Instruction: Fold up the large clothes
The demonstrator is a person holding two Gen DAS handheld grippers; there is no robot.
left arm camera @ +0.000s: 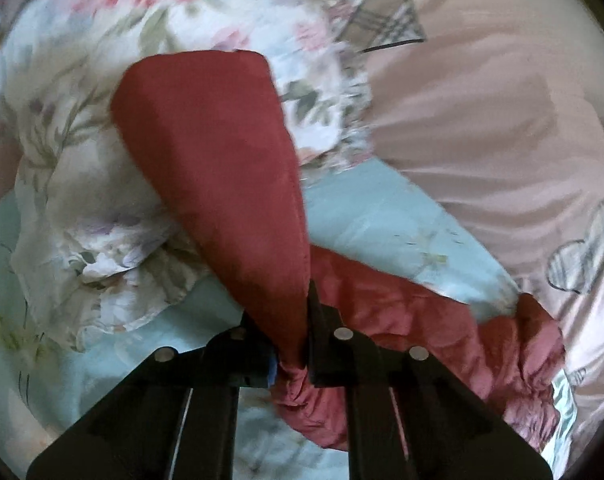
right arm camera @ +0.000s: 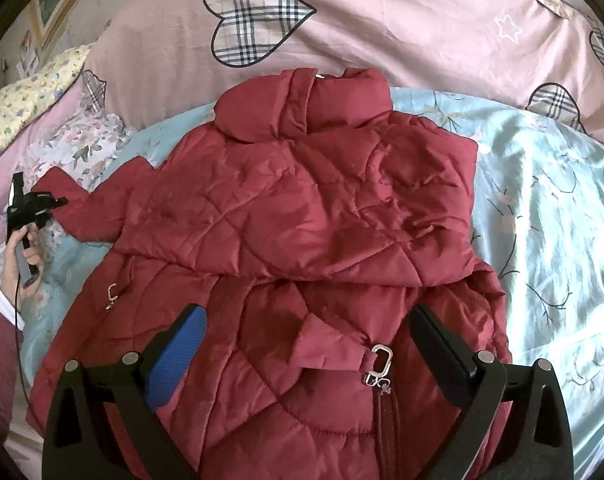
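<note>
A dark red quilted jacket [right arm camera: 302, 208] lies spread on the bed with its collar at the far end and one sleeve folded across its front. My right gripper [right arm camera: 306, 316] hovers open over its lower front, near a metal zip clip [right arm camera: 380, 356], holding nothing. Out at the left, a person's hand holds my left gripper [right arm camera: 34, 204] at the jacket's other sleeve. In the left wrist view that gripper [left arm camera: 286, 320] is shut on the red sleeve [left arm camera: 214, 152], whose cuff end stretches away from the jaws; bunched jacket fabric [left arm camera: 402, 320] lies to the right.
A pale blue flowered sheet [right arm camera: 542, 200] lies under the jacket. Beyond it is a pink duvet [right arm camera: 382, 32] with plaid hearts. A crumpled white floral cloth [left arm camera: 82, 160] sits beside the sleeve, and a yellow flowered pillow [right arm camera: 30, 96] lies at the far left.
</note>
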